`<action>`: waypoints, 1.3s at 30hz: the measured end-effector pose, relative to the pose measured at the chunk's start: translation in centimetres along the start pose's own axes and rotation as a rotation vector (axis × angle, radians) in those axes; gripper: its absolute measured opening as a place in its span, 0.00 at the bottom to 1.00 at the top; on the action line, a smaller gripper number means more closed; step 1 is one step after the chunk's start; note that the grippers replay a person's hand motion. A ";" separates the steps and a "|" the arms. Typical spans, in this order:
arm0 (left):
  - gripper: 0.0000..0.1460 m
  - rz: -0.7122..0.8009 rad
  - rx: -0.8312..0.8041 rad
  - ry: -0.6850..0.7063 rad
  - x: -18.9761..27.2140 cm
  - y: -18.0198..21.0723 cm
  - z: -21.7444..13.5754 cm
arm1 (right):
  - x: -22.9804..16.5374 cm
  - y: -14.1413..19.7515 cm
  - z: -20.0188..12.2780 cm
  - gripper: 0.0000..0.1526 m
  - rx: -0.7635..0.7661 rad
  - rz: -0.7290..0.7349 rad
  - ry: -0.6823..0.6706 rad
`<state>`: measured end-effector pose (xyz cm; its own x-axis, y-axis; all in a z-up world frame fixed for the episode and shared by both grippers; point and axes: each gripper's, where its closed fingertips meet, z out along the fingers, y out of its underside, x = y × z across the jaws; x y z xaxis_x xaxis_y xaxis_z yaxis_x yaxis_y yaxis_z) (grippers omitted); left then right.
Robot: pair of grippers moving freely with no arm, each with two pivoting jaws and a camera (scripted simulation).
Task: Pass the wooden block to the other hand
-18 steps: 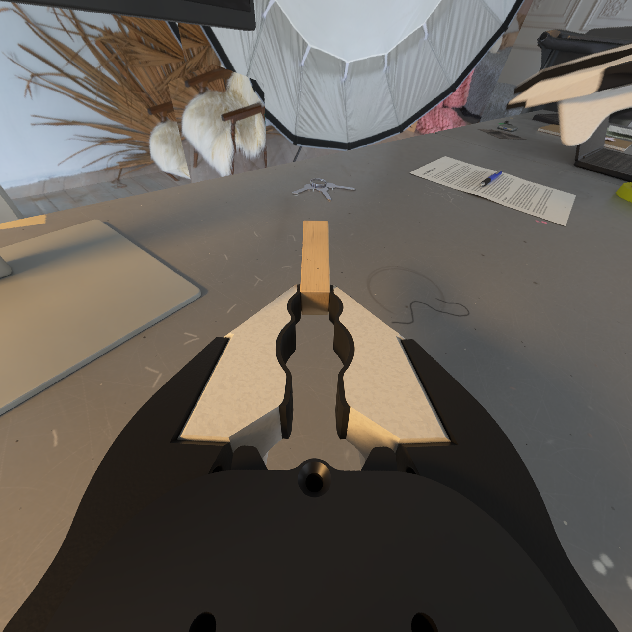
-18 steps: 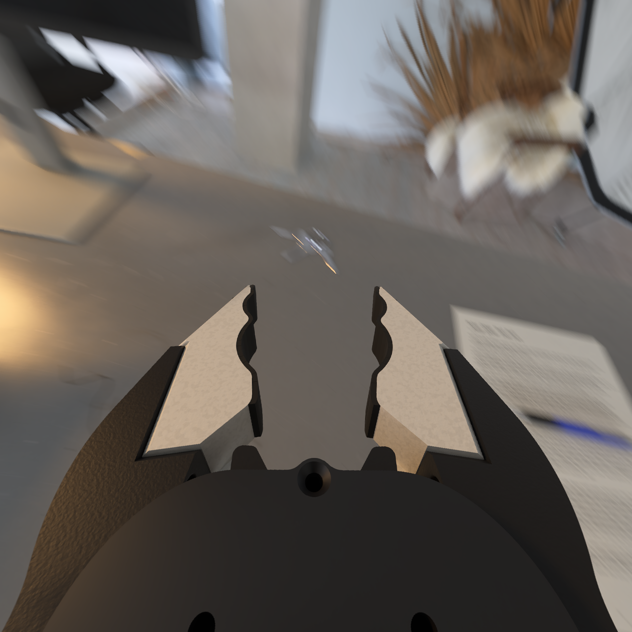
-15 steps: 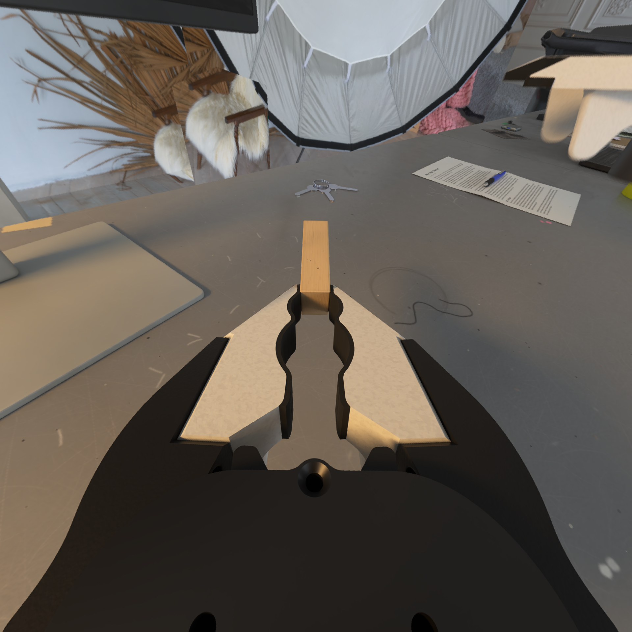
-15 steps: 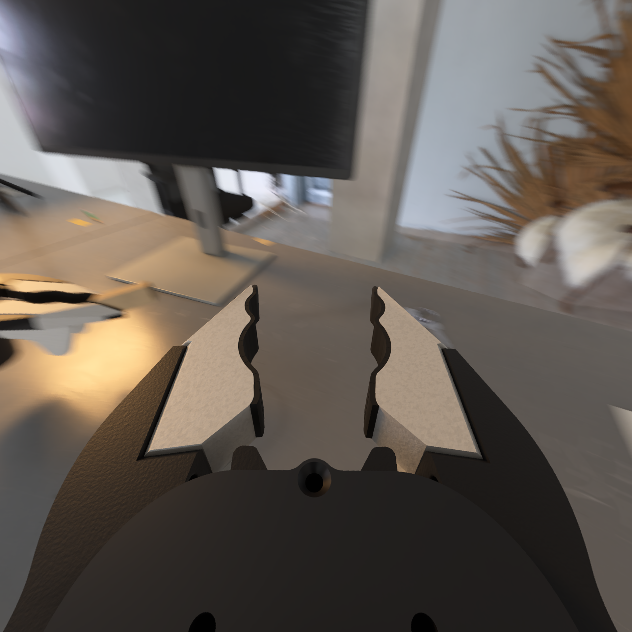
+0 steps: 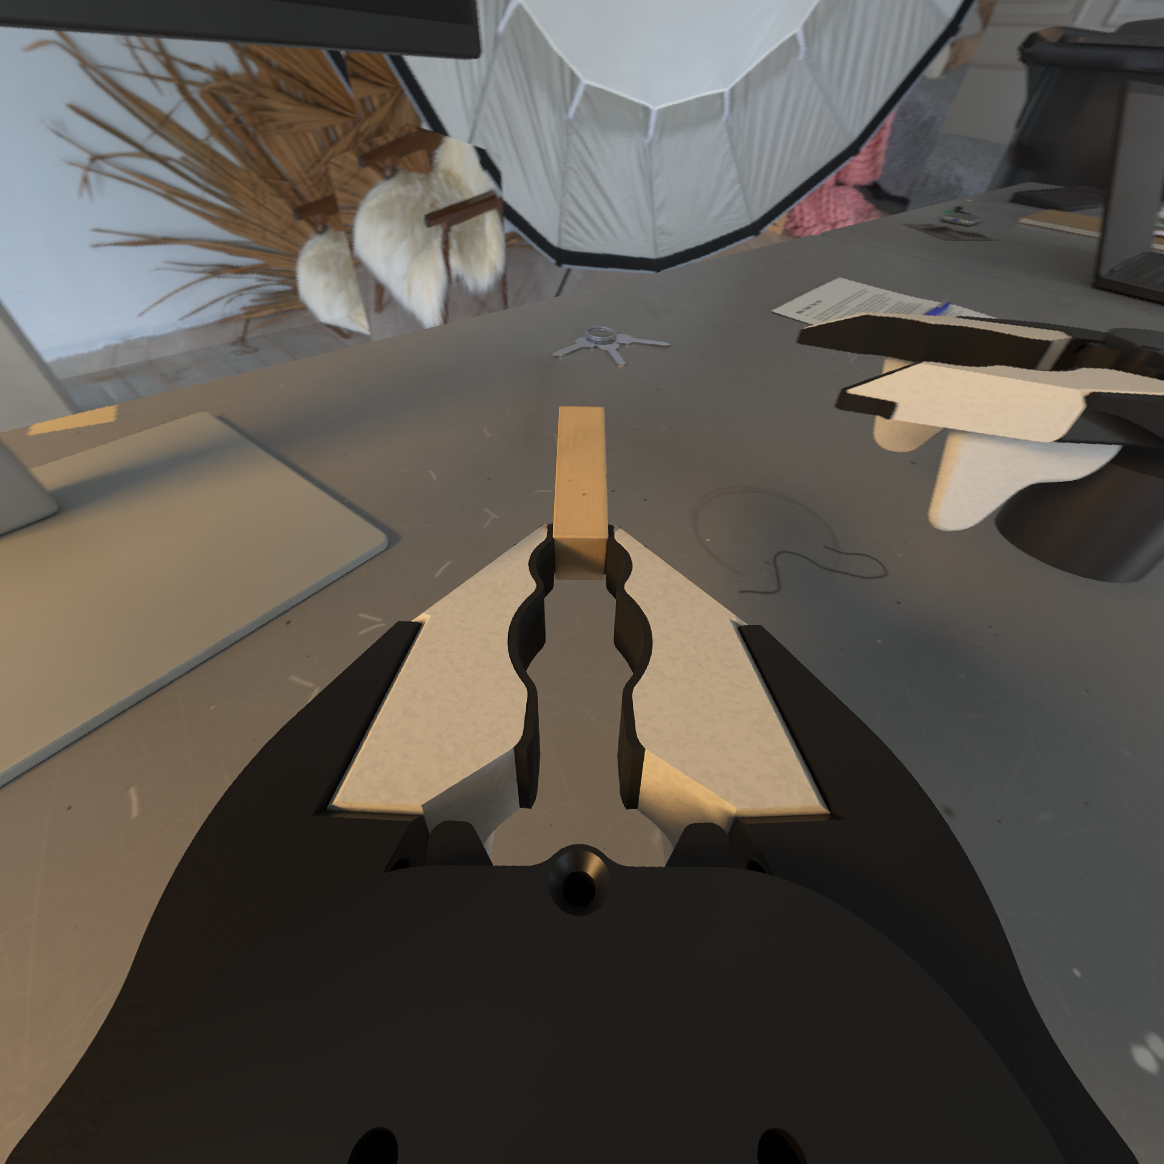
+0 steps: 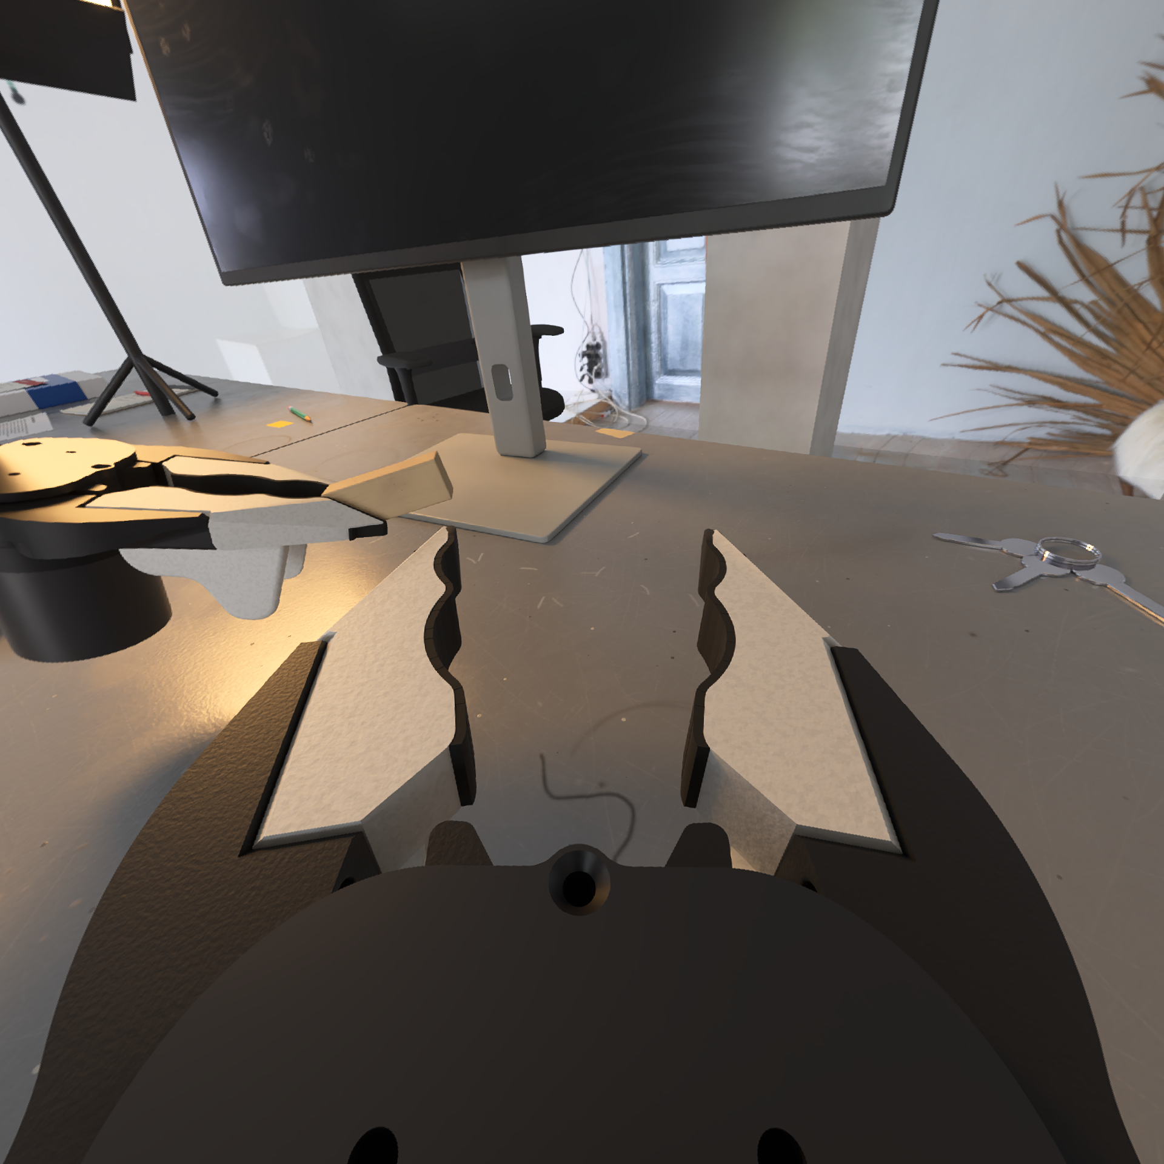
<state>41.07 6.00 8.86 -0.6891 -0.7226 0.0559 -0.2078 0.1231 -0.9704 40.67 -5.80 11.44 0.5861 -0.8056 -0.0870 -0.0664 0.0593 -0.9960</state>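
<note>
The left tool [image 5: 579,554] is clamped on the block's [image 5: 580,479] near end above the desk [image 5: 819,724], and the right tool [image 6: 579,548], fingers apart and well right of the block, must next close on its free end.

Wrist views cross low over shared desk [image 5: 819,787].

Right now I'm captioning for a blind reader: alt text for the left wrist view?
The left tongs grip one end of a wooden block above a grey desk. The right tongs, open, hover at right; keys lie beyond.
</note>
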 end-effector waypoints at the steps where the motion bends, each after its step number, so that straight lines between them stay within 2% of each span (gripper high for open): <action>1: 0.10 0.004 0.001 0.020 0.3 -0.1 0.0 | -0.1 0.1 0.0 0.50 -0.004 -0.002 -0.004; 4: 0.10 0.048 0.028 0.228 2.4 -1.3 -0.1 | -1.0 -0.1 0.3 0.44 -0.028 0.020 -0.117; 7: 0.10 0.269 0.016 0.418 4.6 -2.5 -1.0 | -3.7 -1.0 0.0 0.37 -0.107 0.061 -0.408; 10: 0.10 0.394 -0.070 0.615 6.4 -2.7 -2.1 | -5.9 -1.4 -0.7 0.29 -0.156 -0.074 -0.591; 12: 0.10 0.439 -0.106 0.682 7.0 -2.7 -2.3 | -6.9 -1.4 -1.0 0.25 -0.174 -0.163 -0.646; 15: 0.10 0.477 -0.129 0.728 7.6 -2.7 -1.9 | -7.8 -0.8 -1.1 0.21 -0.214 -0.191 -0.716; 19: 0.10 0.465 -0.118 0.778 8.2 -2.7 -1.5 | -8.0 -0.4 -1.1 0.12 -0.205 -0.224 -0.723; 23: 0.10 0.438 -0.112 0.796 8.4 -2.2 -1.3 | -7.9 0.1 -1.3 0.11 -0.245 -0.253 -0.736; 26: 0.10 0.395 -0.068 0.770 8.4 -2.5 -1.2 | -7.8 -0.2 -1.2 0.11 -0.231 -0.242 -0.728; 29: 0.14 0.324 0.047 0.641 7.5 -4.0 -1.2 | -7.3 -0.8 -1.1 0.10 -0.202 -0.202 -0.690; 31: 0.32 0.259 0.099 0.545 6.4 -4.6 -1.6 | -6.6 -1.1 -1.3 0.10 -0.177 -0.159 -0.655; 32: 0.37 0.225 0.110 0.487 5.9 -4.5 -1.7 | -6.2 -1.2 -1.3 0.10 -0.165 -0.142 -0.622; 34: 0.43 0.173 0.105 0.327 4.5 -3.8 -1.6 | -5.3 -1.0 -1.2 0.10 -0.149 -0.109 -0.526; 37: 0.46 0.143 0.096 -0.018 1.6 -2.3 -1.7 | -3.5 0.3 -0.9 0.10 -0.168 -0.086 -0.300; 39: 0.47 0.148 0.114 -0.166 0.4 -1.7 -2.0 | -2.8 1.3 -1.0 0.10 -0.178 -0.077 -0.176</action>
<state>39.77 6.81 11.04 -0.5806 -0.8054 -0.1192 -0.0272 0.1655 -0.9858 38.11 -4.03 10.43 0.7250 -0.6882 -0.0284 -0.1478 -0.1152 -0.9823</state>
